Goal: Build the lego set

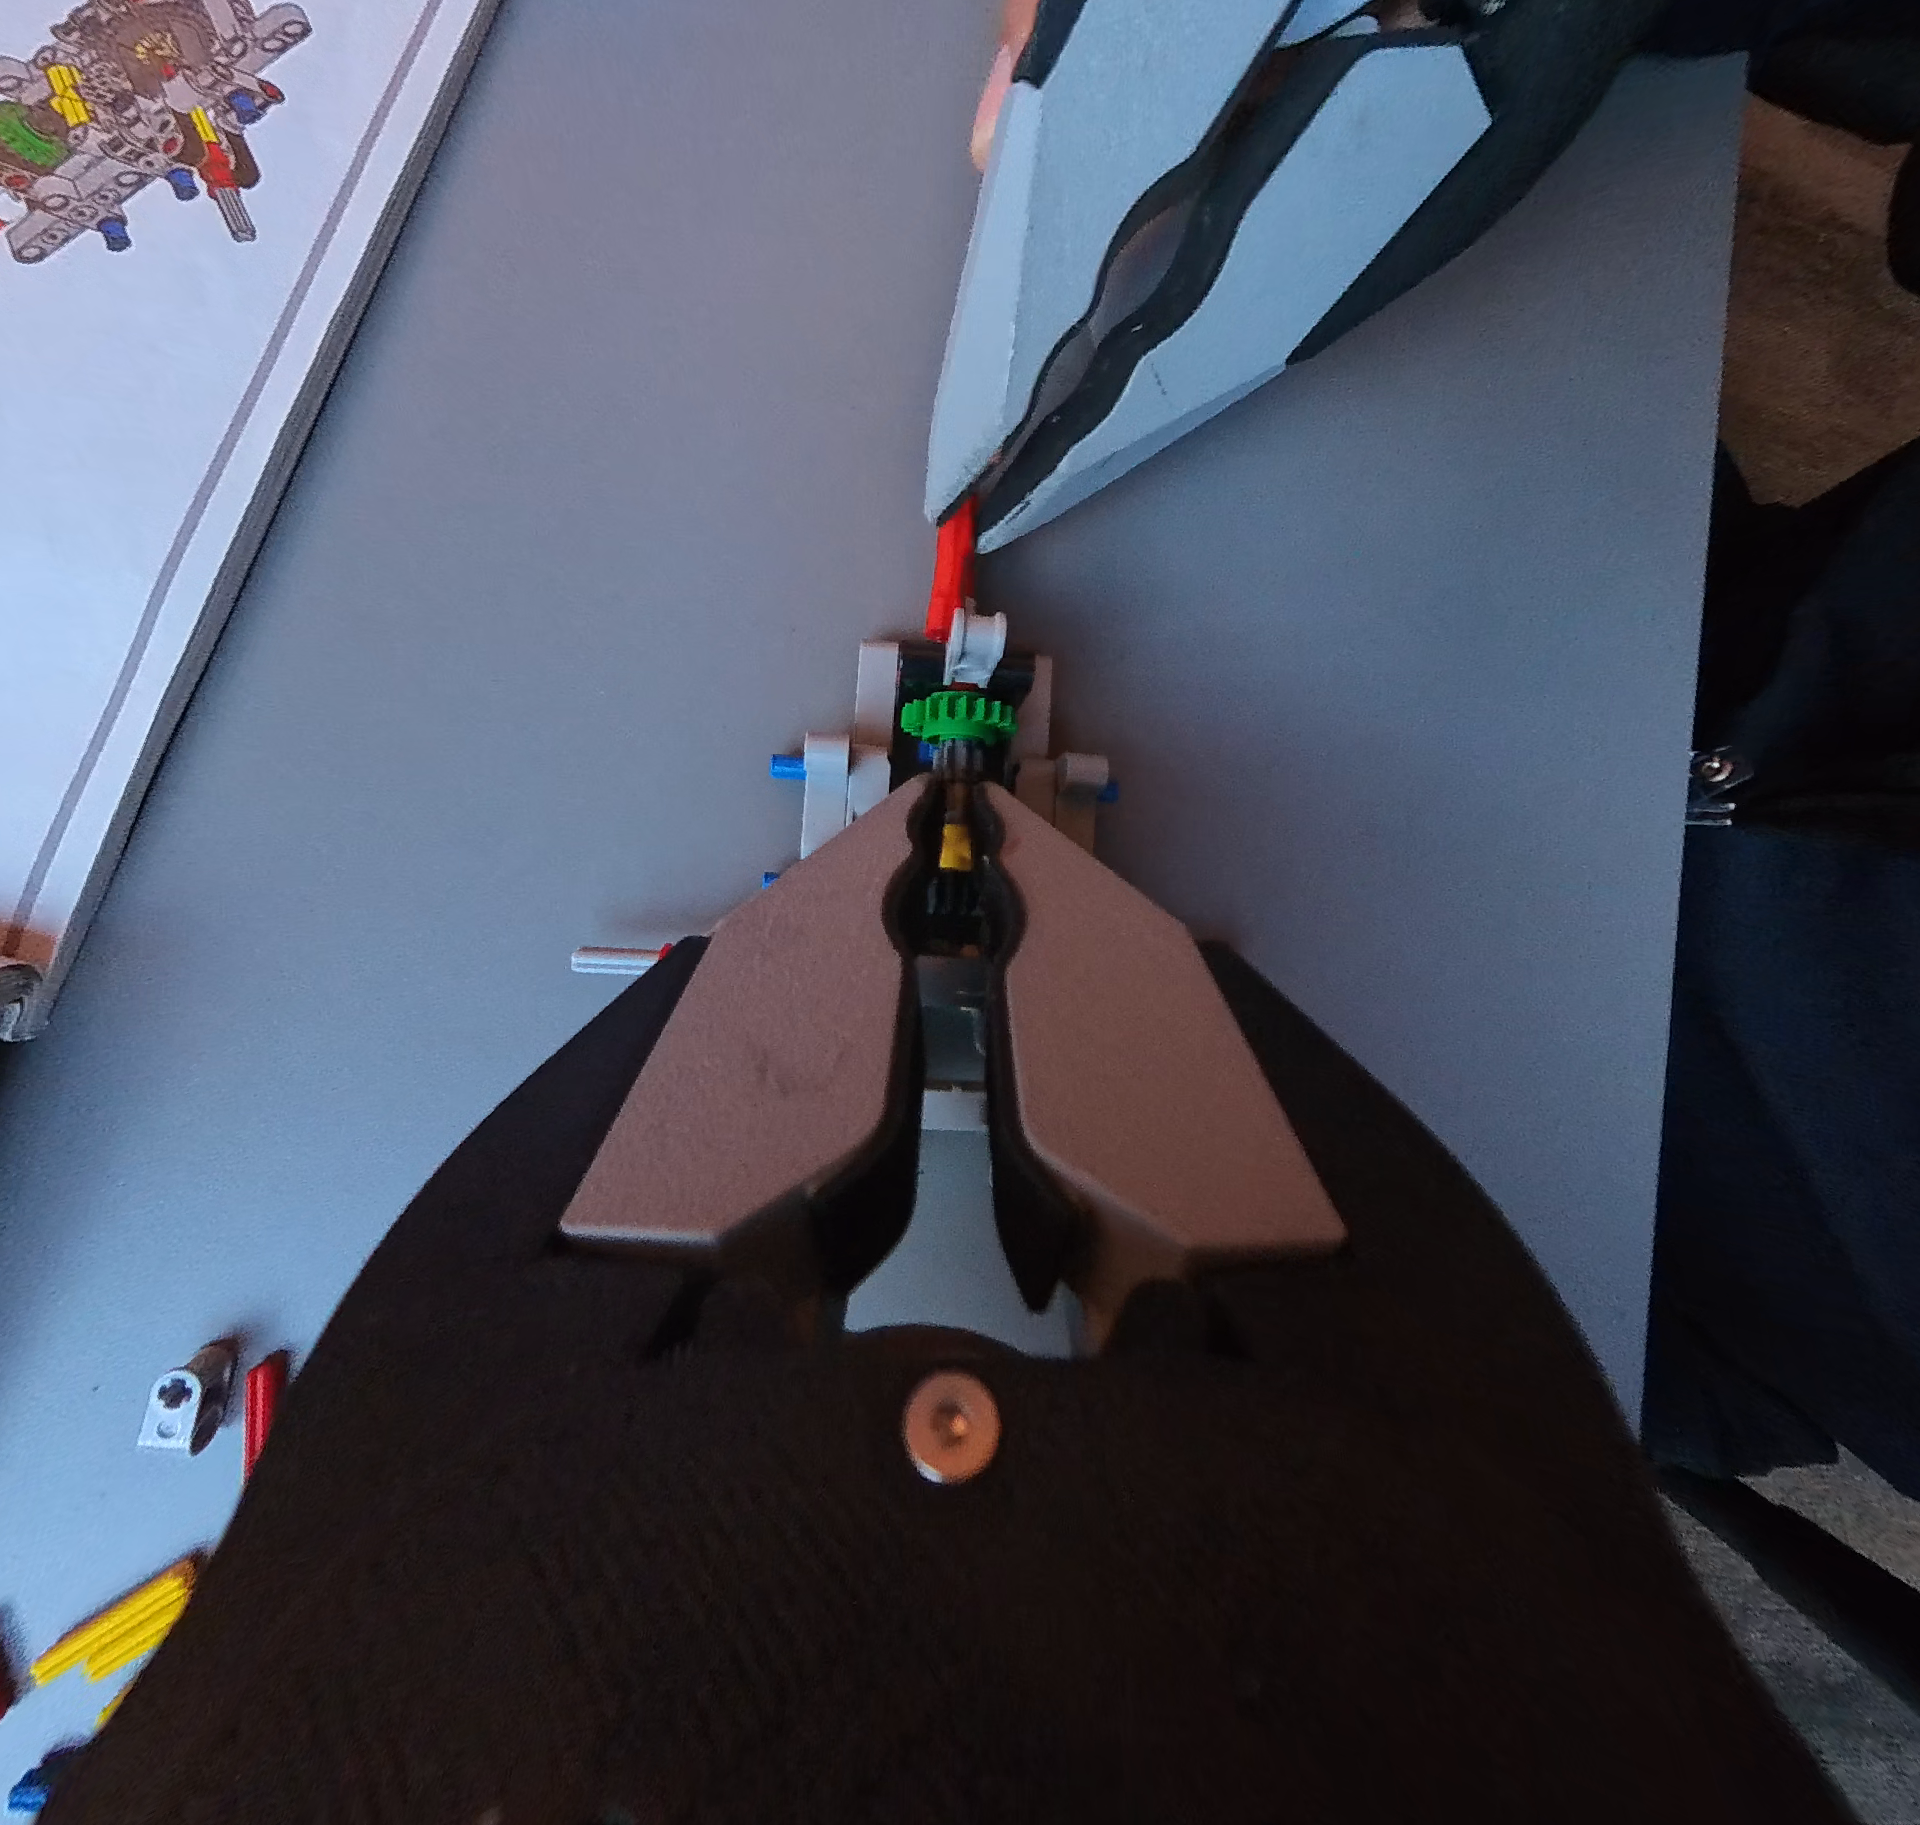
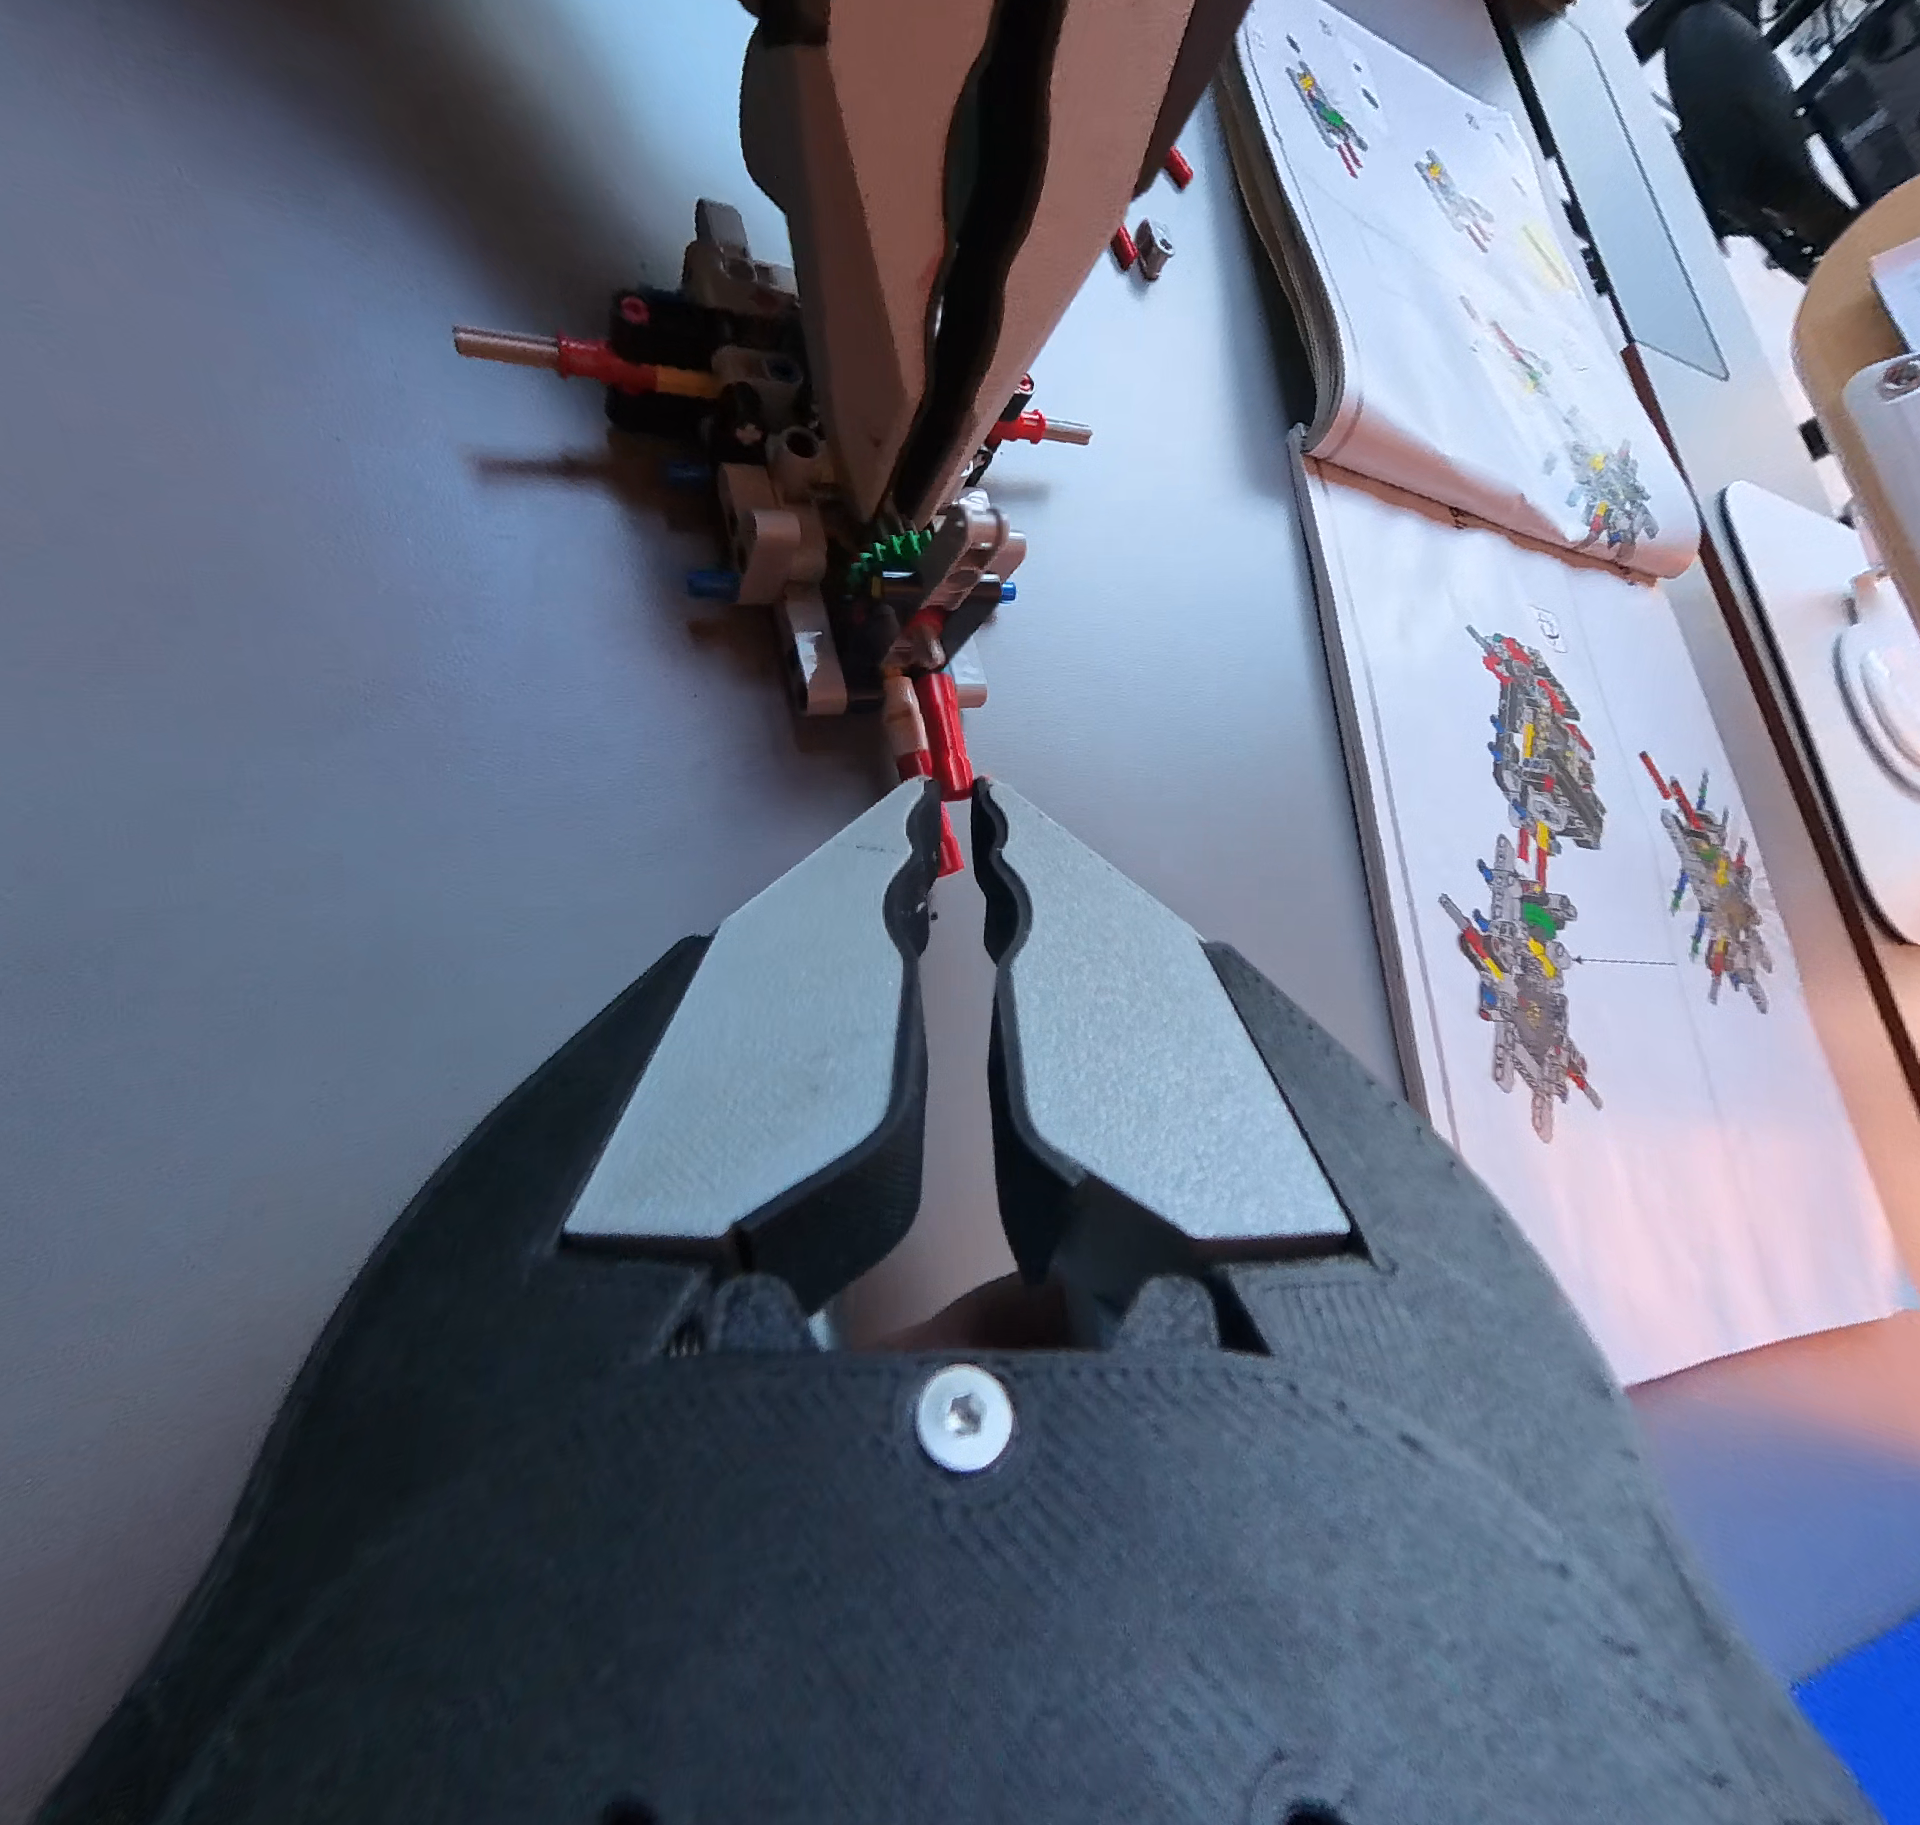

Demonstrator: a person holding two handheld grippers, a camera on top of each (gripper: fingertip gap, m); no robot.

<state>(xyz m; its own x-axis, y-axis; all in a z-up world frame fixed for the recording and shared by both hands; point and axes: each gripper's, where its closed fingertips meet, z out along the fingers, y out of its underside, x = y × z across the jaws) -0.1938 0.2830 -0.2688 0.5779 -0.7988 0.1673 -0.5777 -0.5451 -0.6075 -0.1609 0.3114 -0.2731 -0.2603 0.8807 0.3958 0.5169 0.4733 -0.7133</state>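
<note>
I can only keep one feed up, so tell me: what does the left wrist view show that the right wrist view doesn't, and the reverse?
Only the left wrist view shows the yellow part between the left gripper fingers, loose yellow pieces, and a dark garment past the table edge.

Only the right wrist view shows the booklet's second open page, a black chair, and a white object.

Both show the brick assembly, green gear, red axle in the right gripper, and the grey table.
</note>
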